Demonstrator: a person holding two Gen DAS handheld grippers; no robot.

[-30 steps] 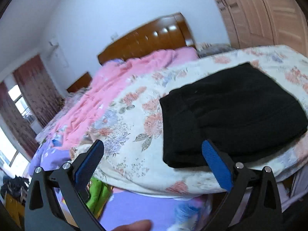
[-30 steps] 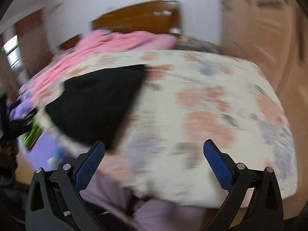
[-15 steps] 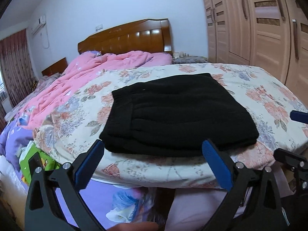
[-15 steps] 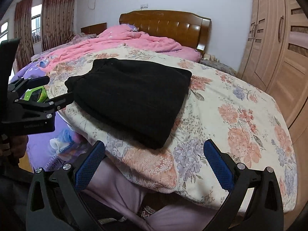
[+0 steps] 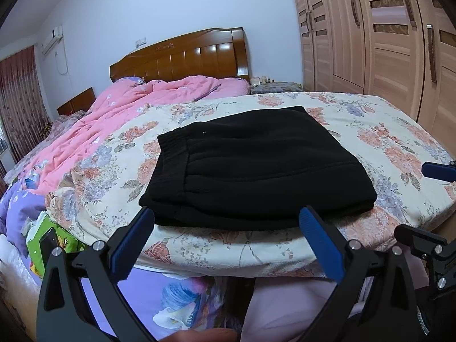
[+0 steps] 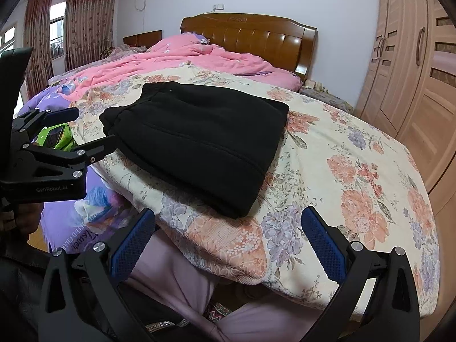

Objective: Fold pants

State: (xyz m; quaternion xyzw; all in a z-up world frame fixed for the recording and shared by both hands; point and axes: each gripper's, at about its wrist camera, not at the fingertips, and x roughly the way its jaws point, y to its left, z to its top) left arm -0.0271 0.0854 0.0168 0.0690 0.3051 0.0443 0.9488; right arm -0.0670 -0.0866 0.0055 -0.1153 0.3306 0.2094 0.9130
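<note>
Bedroom walls are pale, with a wooden headboard (image 5: 182, 54) at the far end of the bed and a tall wardrobe (image 5: 384, 37) on the right. On the floral quilt (image 5: 399, 142) lie the black pants (image 5: 250, 168), folded into a thick rectangle near the bed's foot edge, beside a rumpled pink duvet (image 5: 119, 114). Left gripper (image 5: 225, 242) and right gripper (image 6: 228, 245) both hover off the edge, fingers spread wide and empty. Only the right wrist view shows curtains (image 6: 85, 20) and the window; it also catches the left gripper from its side.
</note>
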